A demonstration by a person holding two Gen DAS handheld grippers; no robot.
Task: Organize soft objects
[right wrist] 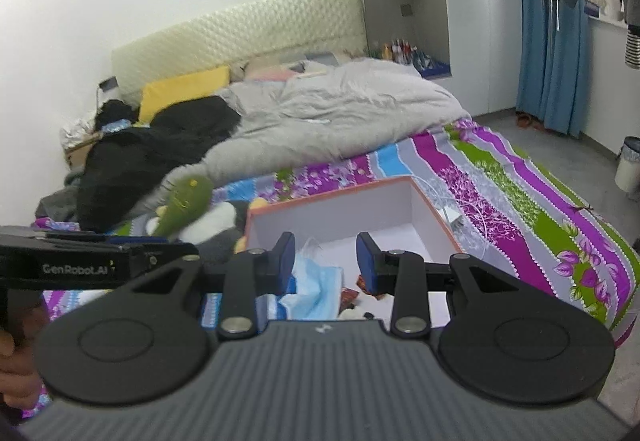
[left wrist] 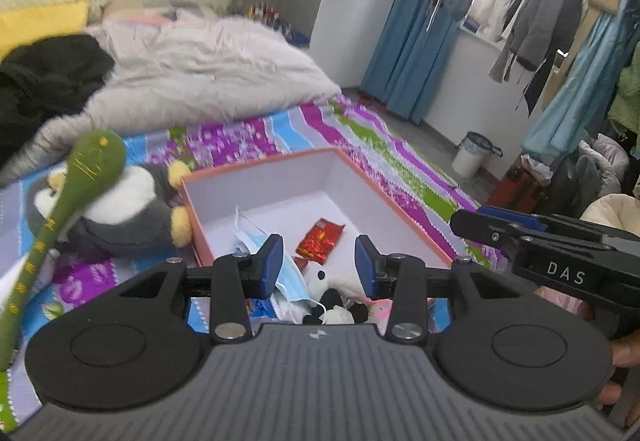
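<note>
We see an open box w/ orange rim and white inside, standing on the striped bedsheet. In it lie a blue face mask, a red foil packet and a small panda plush, all near the close end; the far part of the floor is bare.

Just beside the box, on its left, a penguin plush lies on the sheet, and a green long-handled plush rests across it (we cannot tell what it is exactly).

Left gripper and right gripper both hang above the box, tilted down, side by side; jaws apart, nothing between them.

The grey duvet fills the bed behind; the sheet right of the box is free up to the bed edge.
</note>
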